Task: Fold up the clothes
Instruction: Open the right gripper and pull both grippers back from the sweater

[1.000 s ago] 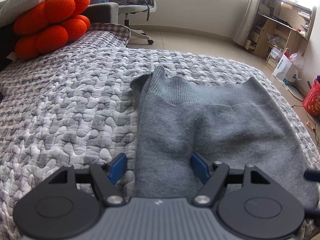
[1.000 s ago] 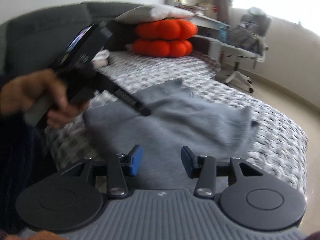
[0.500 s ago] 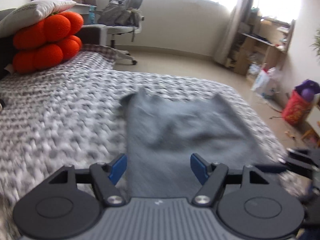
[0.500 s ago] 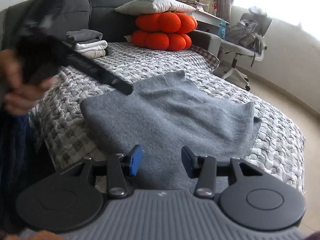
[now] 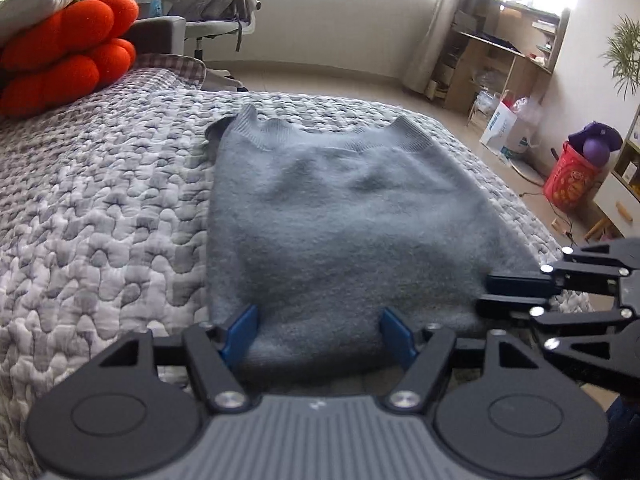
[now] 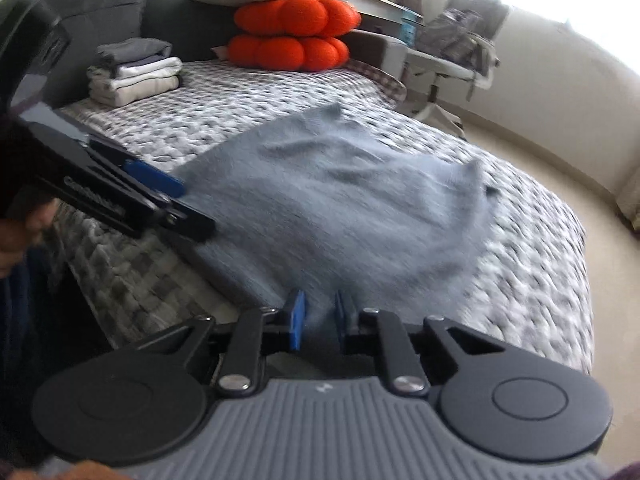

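Note:
A grey knit sweater (image 5: 340, 220) lies flat on the quilted bed (image 5: 100, 200), its ribbed hem at the far end. My left gripper (image 5: 318, 332) is open, its blue pads straddling the sweater's near edge. In the left wrist view my right gripper (image 5: 486, 292) pinches the near right corner. In the right wrist view, which is motion-blurred, the sweater (image 6: 340, 208) has a fold of fabric caught between the narrow fingers of my right gripper (image 6: 320, 316). My left gripper (image 6: 192, 208) reaches in from the left at the sweater's edge, held by a hand.
Orange cushions (image 6: 296, 36) under a pillow sit at the head of the bed, beside a stack of folded clothes (image 6: 132, 72). An office chair (image 5: 216, 0), shelves and a red basket (image 5: 572, 184) stand on the floor beyond the bed's edge.
My right gripper has closed from open onto the sweater's near corner. My left gripper came down to the sweater's near edge and stayed open.

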`<state>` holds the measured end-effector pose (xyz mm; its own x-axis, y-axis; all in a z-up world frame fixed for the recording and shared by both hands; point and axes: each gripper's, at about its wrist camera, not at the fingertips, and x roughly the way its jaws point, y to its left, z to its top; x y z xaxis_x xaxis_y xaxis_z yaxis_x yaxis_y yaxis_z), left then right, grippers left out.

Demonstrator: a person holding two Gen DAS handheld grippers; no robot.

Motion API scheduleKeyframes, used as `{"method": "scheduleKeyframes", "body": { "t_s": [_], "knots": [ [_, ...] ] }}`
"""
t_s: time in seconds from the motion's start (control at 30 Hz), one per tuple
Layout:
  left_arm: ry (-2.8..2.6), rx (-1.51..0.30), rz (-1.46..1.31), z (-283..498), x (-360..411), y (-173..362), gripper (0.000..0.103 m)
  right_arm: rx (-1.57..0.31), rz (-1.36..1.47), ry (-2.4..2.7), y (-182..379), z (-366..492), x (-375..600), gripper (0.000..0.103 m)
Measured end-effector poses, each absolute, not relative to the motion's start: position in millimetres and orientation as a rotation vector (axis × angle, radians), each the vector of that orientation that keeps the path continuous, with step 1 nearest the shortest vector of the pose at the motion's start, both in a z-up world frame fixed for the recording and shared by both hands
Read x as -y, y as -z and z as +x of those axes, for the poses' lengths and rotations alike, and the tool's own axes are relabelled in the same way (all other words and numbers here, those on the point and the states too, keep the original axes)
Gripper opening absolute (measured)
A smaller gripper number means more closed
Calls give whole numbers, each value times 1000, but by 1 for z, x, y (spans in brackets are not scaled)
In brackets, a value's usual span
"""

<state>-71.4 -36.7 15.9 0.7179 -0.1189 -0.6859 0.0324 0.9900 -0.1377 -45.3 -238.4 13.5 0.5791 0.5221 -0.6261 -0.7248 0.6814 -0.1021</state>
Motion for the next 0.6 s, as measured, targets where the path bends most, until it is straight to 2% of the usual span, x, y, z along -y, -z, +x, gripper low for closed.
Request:
{"method": "scheduleKeyframes", "body": {
  "t_s": [0.6],
  "knots": [
    [70,-771,-100,-74,37,-14,71,-620,-330,-639,-15,-45,283,17]
  ]
}}
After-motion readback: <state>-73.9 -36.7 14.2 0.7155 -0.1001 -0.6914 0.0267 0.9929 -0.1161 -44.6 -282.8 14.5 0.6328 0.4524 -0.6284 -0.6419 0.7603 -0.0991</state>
